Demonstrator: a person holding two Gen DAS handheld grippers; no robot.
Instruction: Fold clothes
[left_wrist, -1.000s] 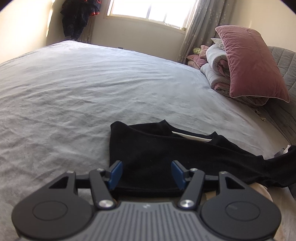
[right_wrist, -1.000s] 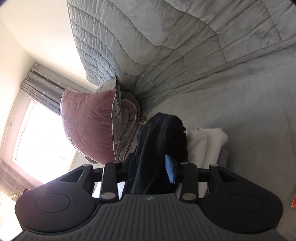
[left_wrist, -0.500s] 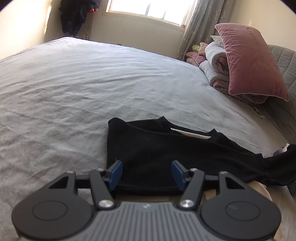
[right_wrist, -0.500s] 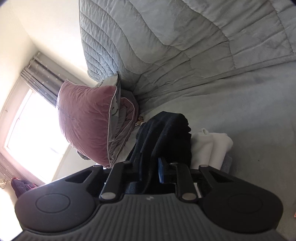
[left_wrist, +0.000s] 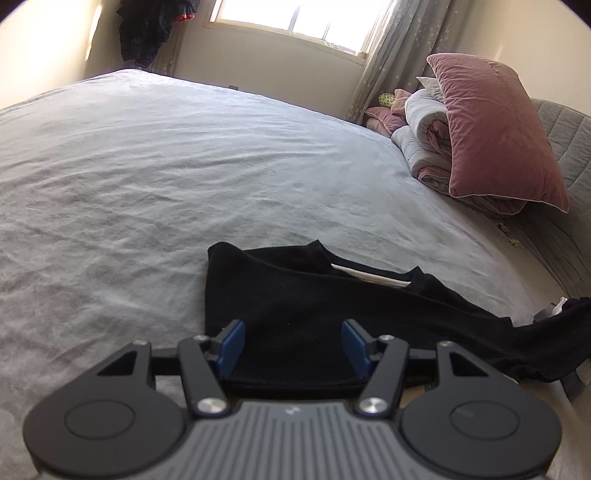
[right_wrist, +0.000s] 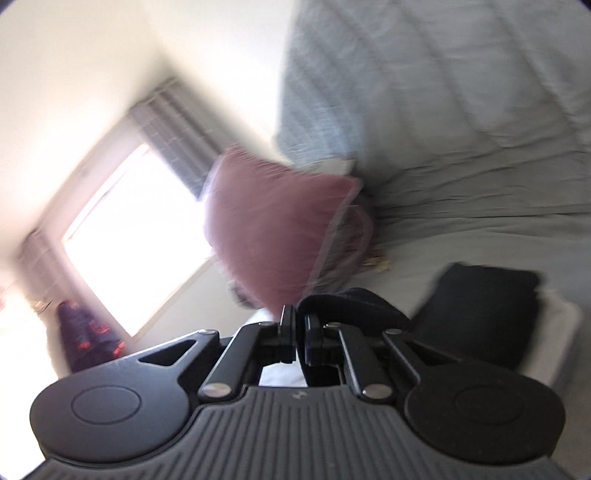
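A black garment (left_wrist: 295, 306) lies flat on the grey bedsheet (left_wrist: 147, 184), with a white label at its neckline. My left gripper (left_wrist: 293, 345) hovers over its near hem, open, with both blue pads (left_wrist: 231, 347) above the cloth and nothing pinched. The garment's right end (left_wrist: 554, 332) lifts off toward the frame edge. In the blurred right wrist view, my right gripper (right_wrist: 300, 328) is shut on a fold of the black garment (right_wrist: 351, 302), which loops over the right finger.
A pink pillow (left_wrist: 495, 136) leans on rolled bedding (left_wrist: 424, 144) by the grey quilted headboard (left_wrist: 565, 147). A folded black item (right_wrist: 487, 314) rests on a white folded cloth (right_wrist: 565, 321). Dark clothes (left_wrist: 151, 29) hang beside the window (left_wrist: 295, 18).
My right gripper has closed on the black cloth and swung, so its view has rotated and blurred. The left gripper has stayed open and hardly moved.
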